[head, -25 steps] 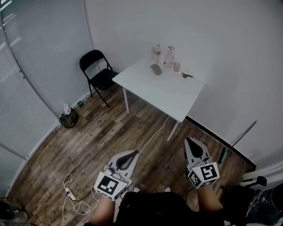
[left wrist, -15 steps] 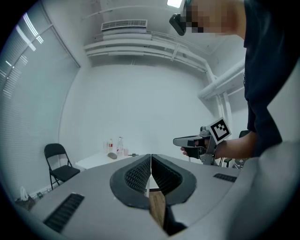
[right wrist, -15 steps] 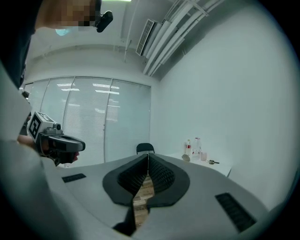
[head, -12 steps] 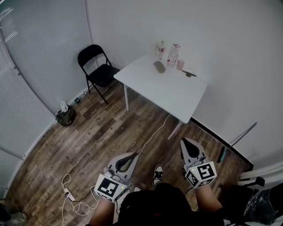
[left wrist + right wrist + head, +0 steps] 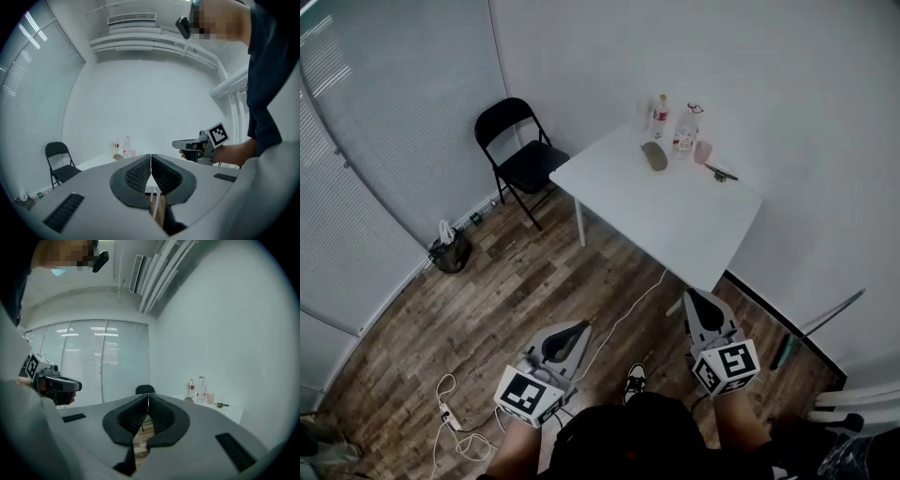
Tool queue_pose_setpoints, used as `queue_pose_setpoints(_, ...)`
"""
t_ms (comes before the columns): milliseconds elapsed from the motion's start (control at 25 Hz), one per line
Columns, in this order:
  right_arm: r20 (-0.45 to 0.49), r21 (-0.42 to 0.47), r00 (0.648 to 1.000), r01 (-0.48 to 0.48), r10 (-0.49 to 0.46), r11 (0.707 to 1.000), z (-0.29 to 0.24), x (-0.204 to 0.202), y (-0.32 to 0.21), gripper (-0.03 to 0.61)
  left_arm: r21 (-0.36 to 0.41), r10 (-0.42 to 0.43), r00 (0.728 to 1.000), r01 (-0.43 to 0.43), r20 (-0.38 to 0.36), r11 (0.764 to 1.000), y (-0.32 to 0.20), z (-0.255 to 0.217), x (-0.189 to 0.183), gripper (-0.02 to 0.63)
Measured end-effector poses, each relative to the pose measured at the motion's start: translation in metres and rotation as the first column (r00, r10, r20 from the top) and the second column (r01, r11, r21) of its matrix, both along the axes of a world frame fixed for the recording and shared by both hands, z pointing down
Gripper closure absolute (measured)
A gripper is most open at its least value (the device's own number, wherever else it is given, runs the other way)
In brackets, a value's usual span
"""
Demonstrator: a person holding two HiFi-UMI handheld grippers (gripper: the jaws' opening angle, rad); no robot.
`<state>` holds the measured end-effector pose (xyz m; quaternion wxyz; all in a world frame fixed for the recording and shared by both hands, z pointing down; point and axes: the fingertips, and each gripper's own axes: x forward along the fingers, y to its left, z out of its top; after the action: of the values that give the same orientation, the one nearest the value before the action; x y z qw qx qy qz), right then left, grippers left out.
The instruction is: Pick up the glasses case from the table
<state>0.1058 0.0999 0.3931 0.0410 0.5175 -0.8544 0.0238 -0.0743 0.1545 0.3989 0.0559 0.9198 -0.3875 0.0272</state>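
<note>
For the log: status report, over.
Left hand-held gripper, right hand-held gripper: shut, empty. Glasses case lying on table, far off. White cable on floor ahead.

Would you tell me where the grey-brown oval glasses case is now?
In the head view, the grey-brown oval glasses case lies far back on the white table, in front of the red-labelled bottle, left of the clear bottle.
</note>
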Motion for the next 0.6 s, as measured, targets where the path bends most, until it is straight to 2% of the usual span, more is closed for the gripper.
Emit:
queue_pose_setpoints(120, 0.007, -0.012, 1.0, 0.008, -0.008, 1.0, 0.001, 0.025, -0.034, 0.555, -0.001, -0.006, 1.0, 0.006, -0.013, 1.0, -0.034, -0.006, 0.024, 0.591)
queue_pose_setpoints(240, 0.015, -0.02, 1.0, 0.005, -0.005, 1.0, 0.002, 0.057, -0.068, 0.555, 0.002, -0.007, 1.0, 0.007, 0.004, 1.0, -0.066, -0.009, 0.054, 0.592)
queue_pose_setpoints(400, 0.043, 0.004, 0.999, -0.012, 0.012, 1.0, 0.001, 0.096, -0.107, 0.555, 0.024, -0.013, 1.0, 0.012, 0.017, 1.0, -0.103, -0.015, 0.087, 0.592)
queue_pose_setpoints(600, 0.046, -0.014, 0.999, 0.015, -0.014, 1.0, 0.011, 0.108, -0.138, 0.555, 0.023, -0.026, 0.999, 0.025, 0.038, 0.999, -0.135, -0.013, 0.105, 0.592)
